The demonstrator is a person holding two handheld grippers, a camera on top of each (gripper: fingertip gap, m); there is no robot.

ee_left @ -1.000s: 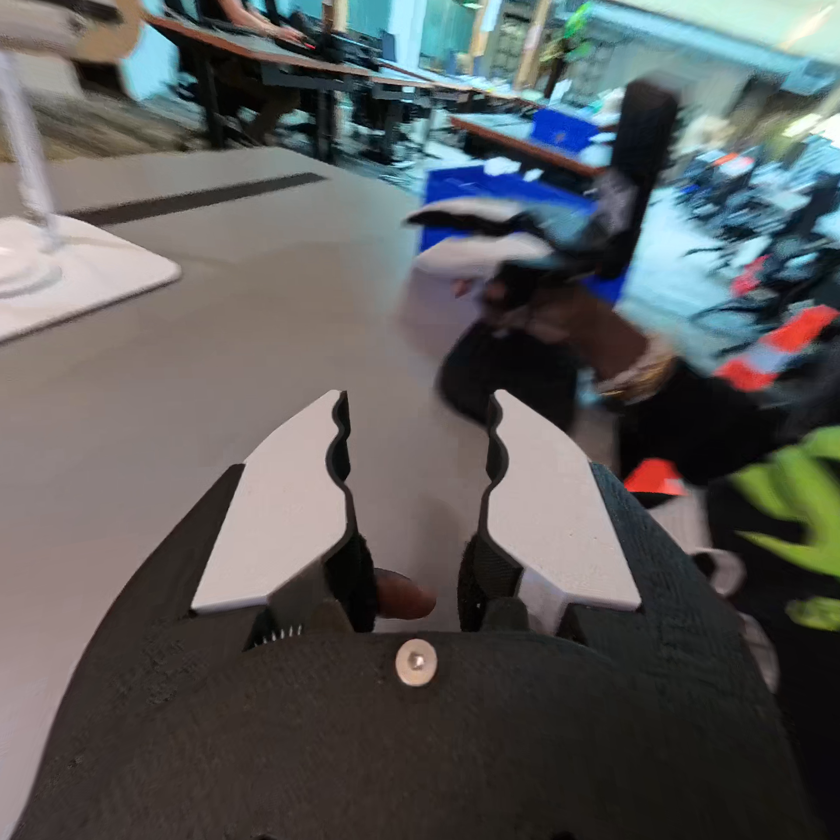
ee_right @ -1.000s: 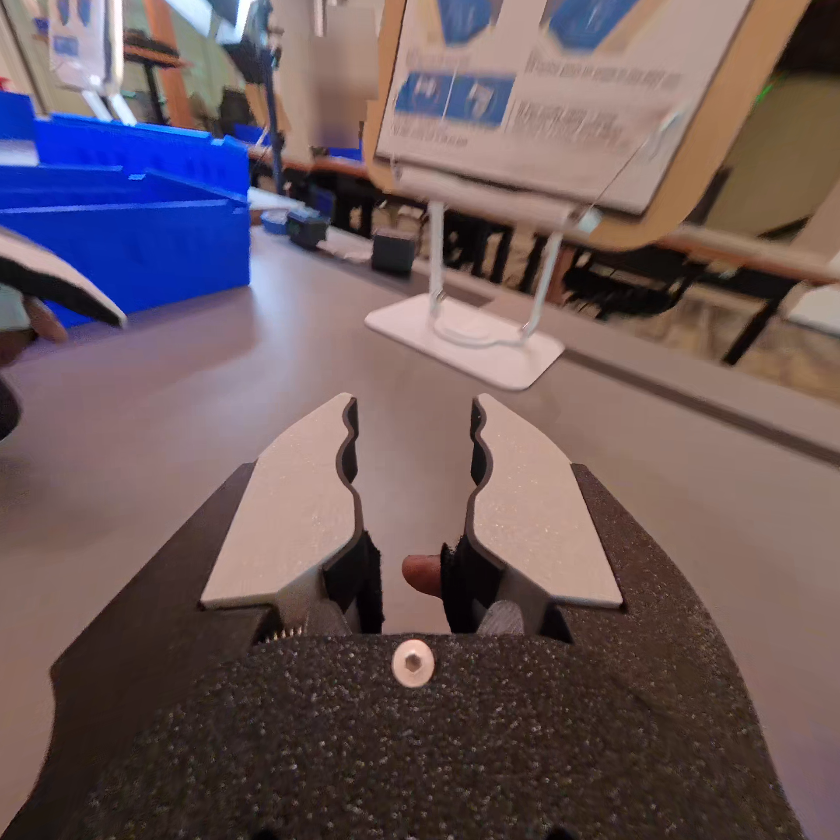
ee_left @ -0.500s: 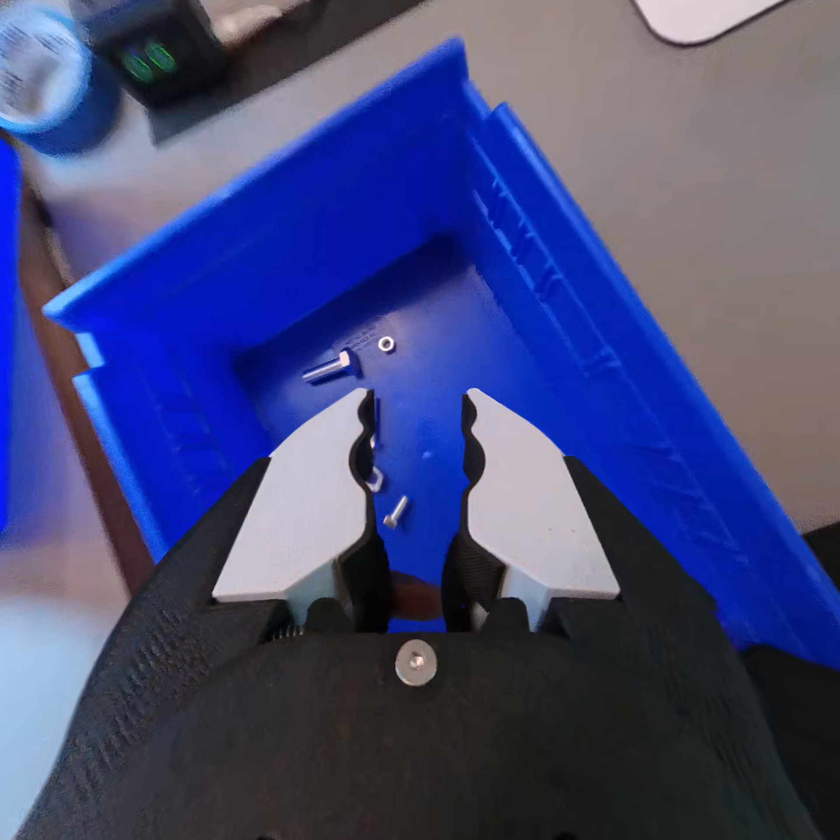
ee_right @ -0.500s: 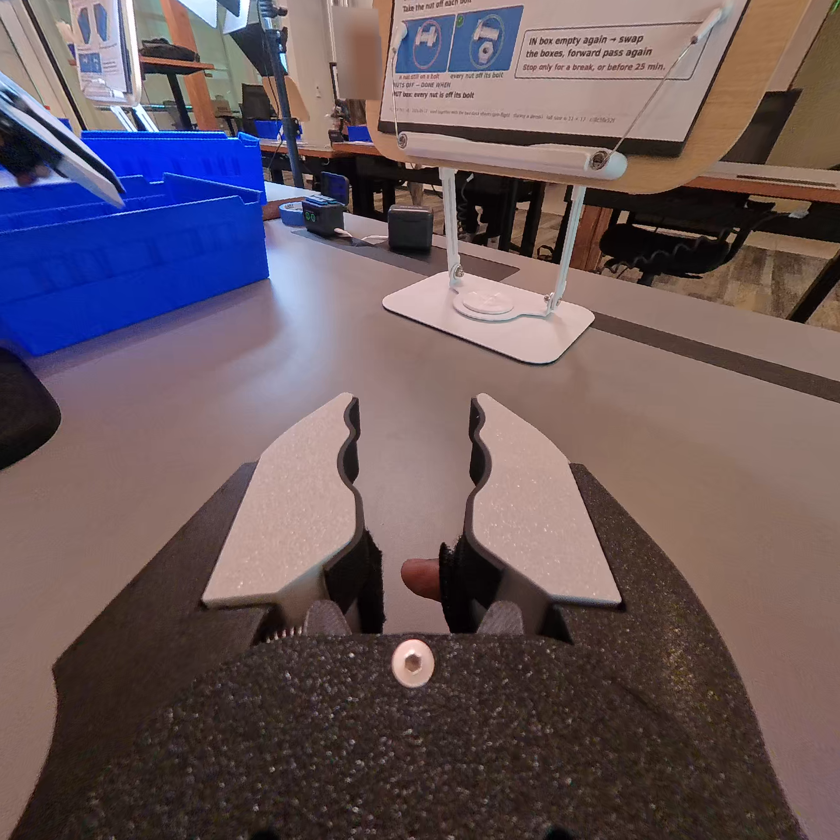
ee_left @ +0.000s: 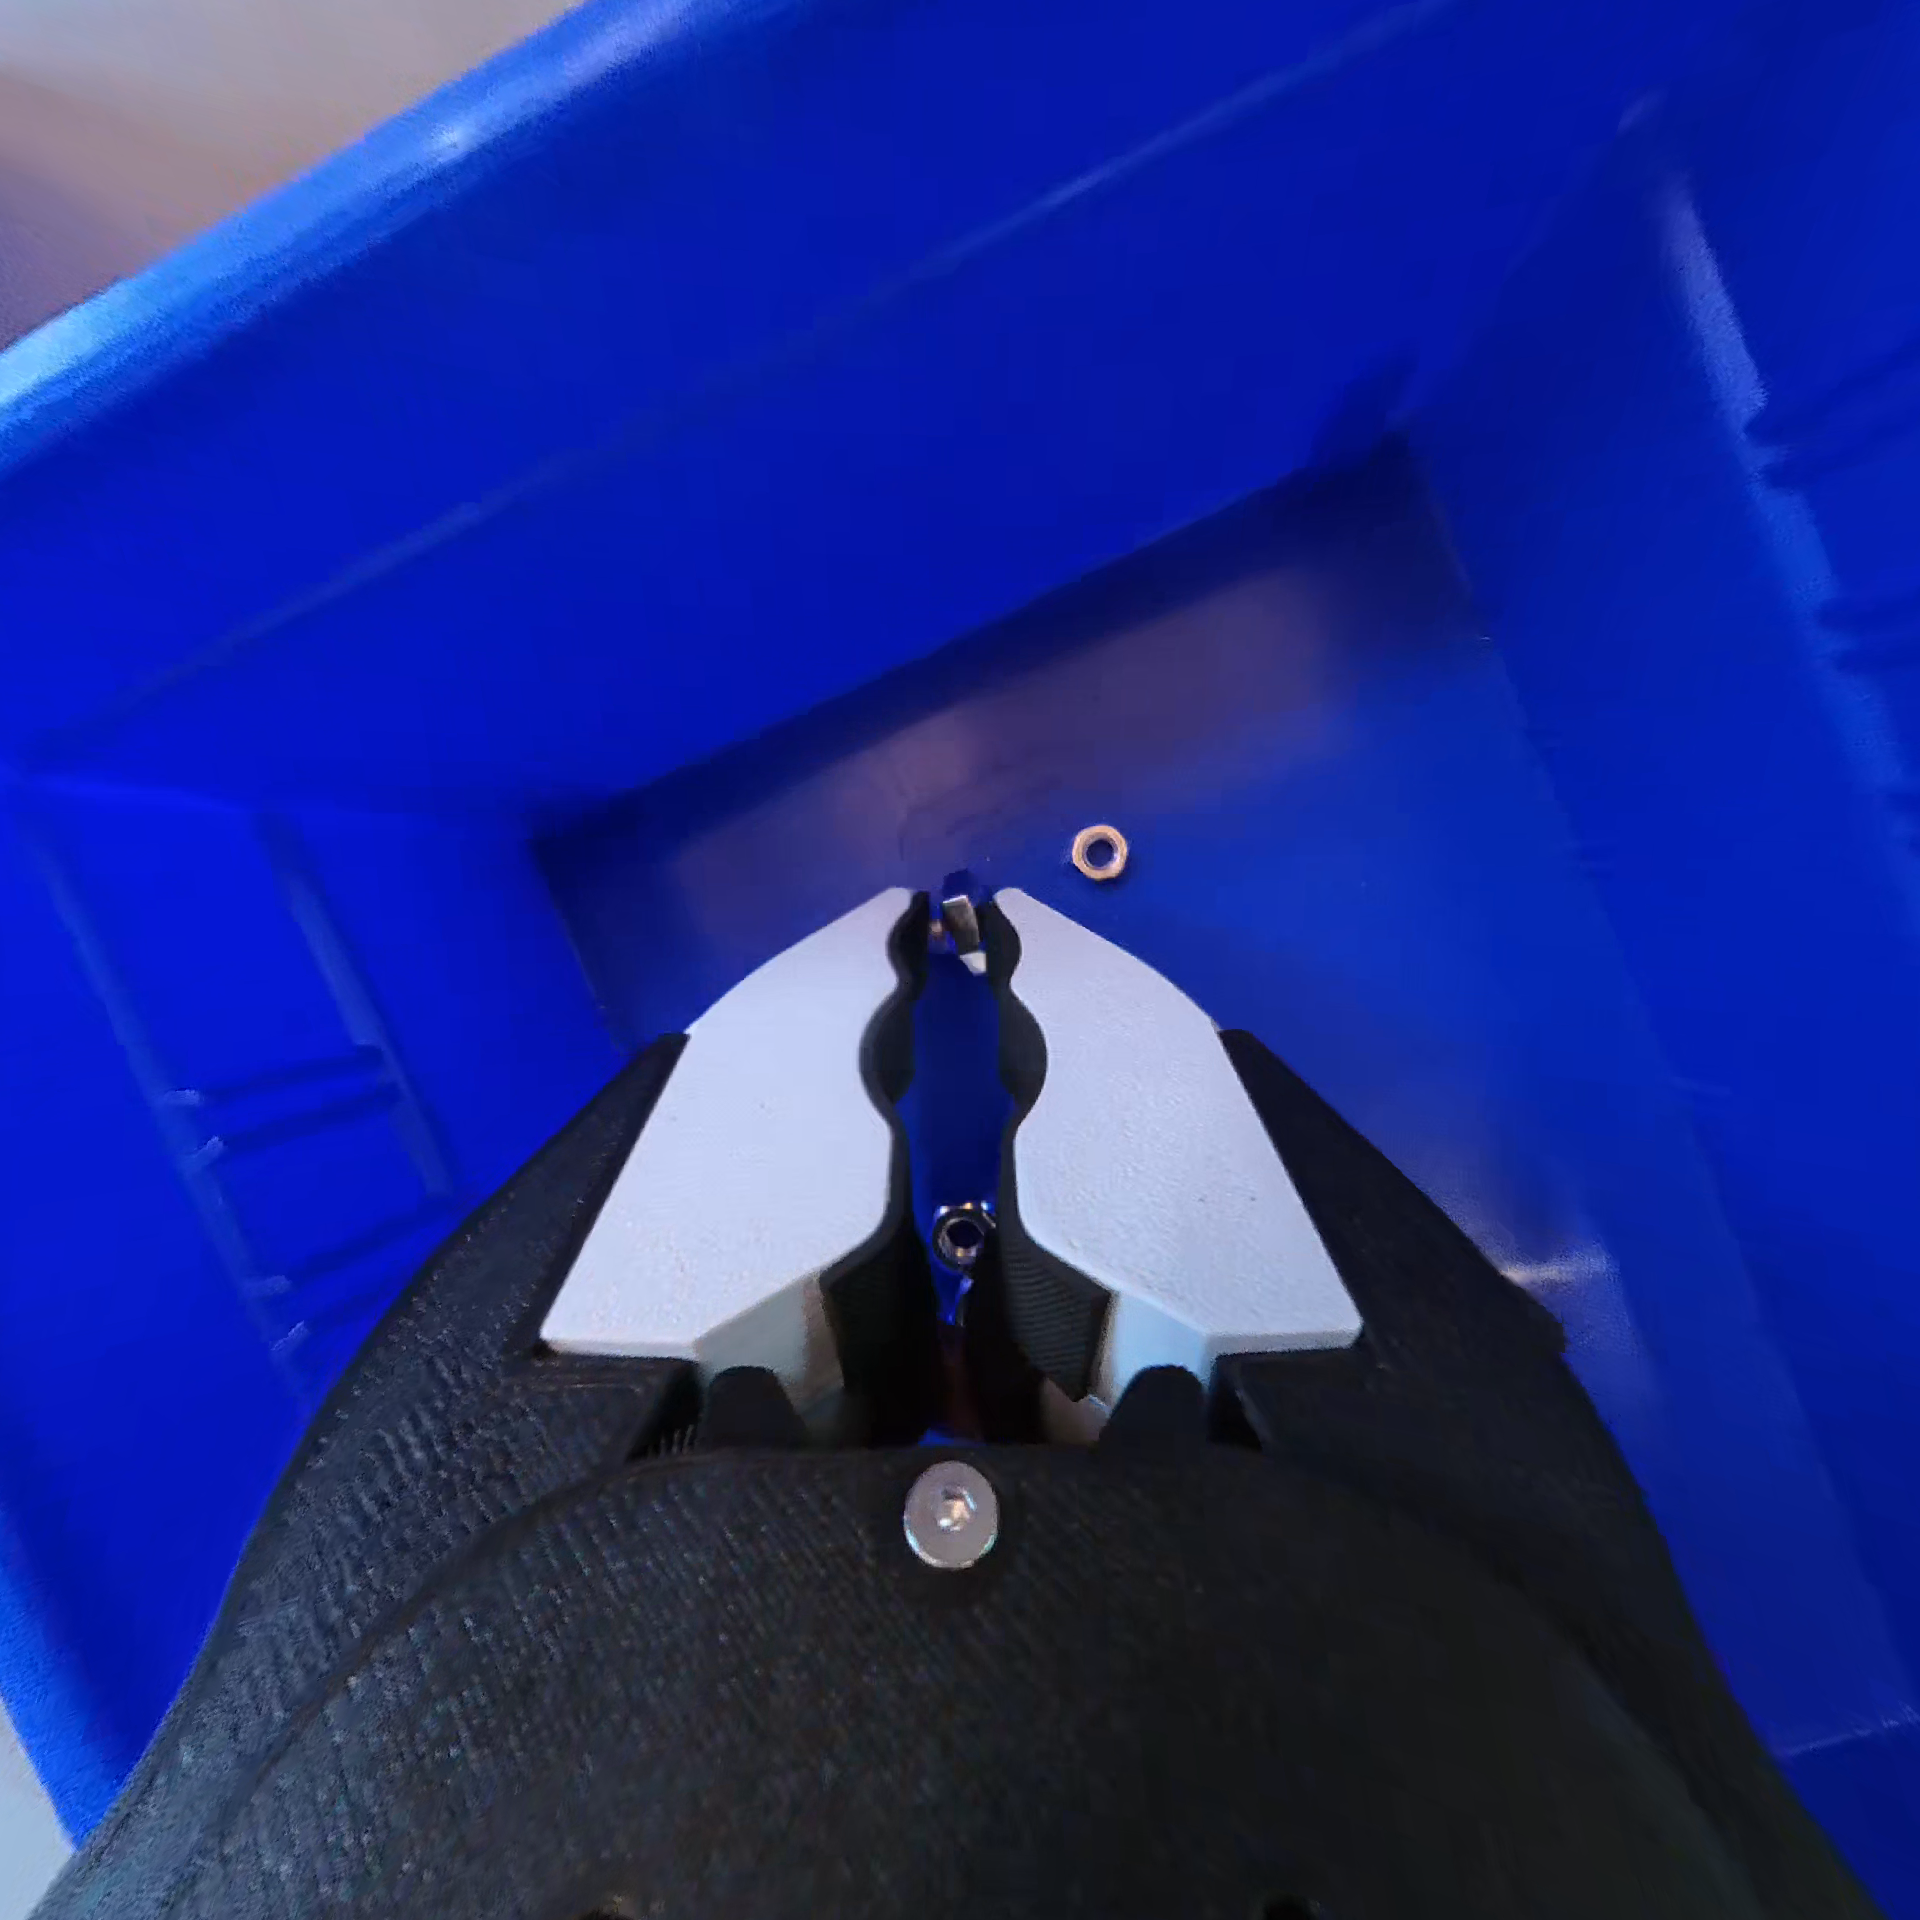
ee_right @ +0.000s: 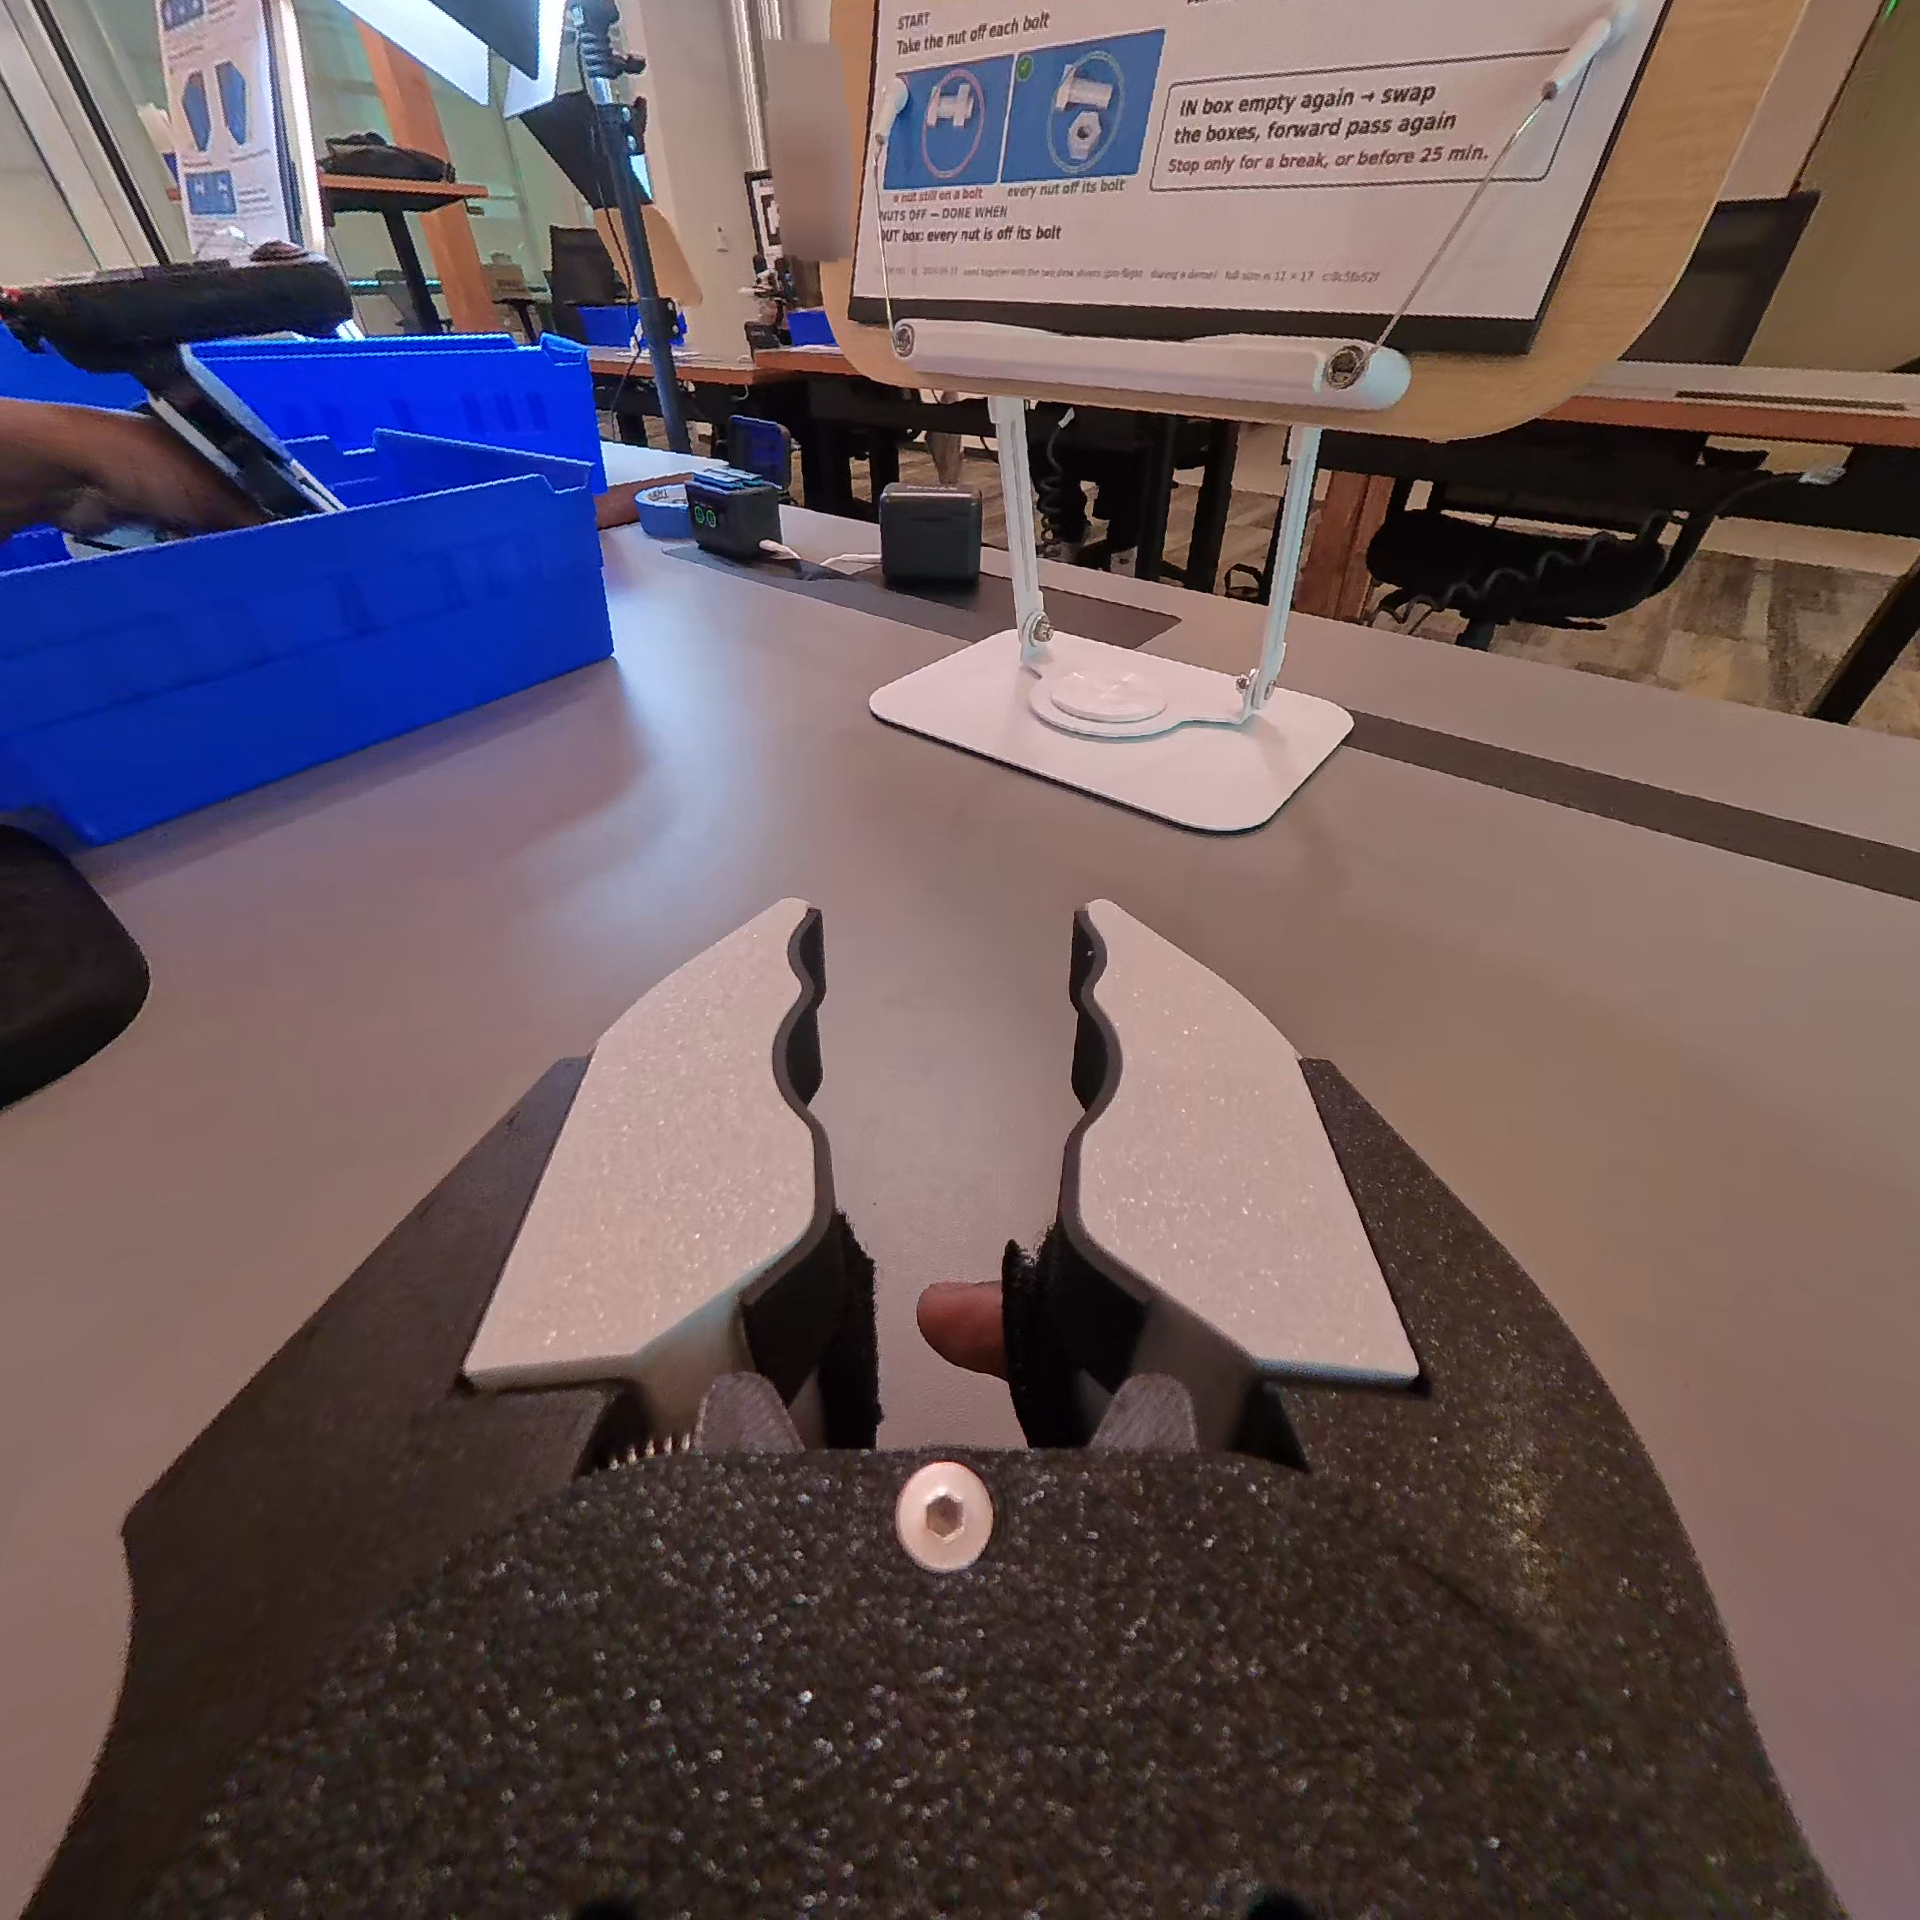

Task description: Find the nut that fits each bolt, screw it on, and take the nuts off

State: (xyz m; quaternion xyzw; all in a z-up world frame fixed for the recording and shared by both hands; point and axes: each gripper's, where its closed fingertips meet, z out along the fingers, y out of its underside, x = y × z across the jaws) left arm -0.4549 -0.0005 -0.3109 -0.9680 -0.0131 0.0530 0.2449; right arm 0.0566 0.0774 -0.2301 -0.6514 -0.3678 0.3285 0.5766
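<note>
In the left wrist view my left gripper (ee_left: 958,914) is deep inside a blue bin (ee_left: 727,468), its tips shut on a small silver bolt (ee_left: 964,923) at the bin floor. A loose small nut (ee_left: 1091,852) lies just right of the tips. Another nut (ee_left: 960,1236) shows on the floor through the gap between the fingers. My right gripper (ee_right: 945,935) is open and empty, low over the grey table (ee_right: 520,935). In the right wrist view the left gripper (ee_right: 239,436) reaches down into the blue bin (ee_right: 312,644) at the far left.
A white stand (ee_right: 1112,727) carrying an instruction board (ee_right: 1195,156) stands ahead of the right gripper. A second blue bin (ee_right: 436,384) sits behind the first. Small black devices (ee_right: 930,530) and a roll of blue tape (ee_right: 660,509) lie at the back. A black pad (ee_right: 52,987) is at left. Spacing between my two grippers at the tips: around 55 centimeters.
My left gripper swung from above the table to the blue bin, dropped to its floor and closed its tips on the bolt. The right gripper stayed open and nearly still.
</note>
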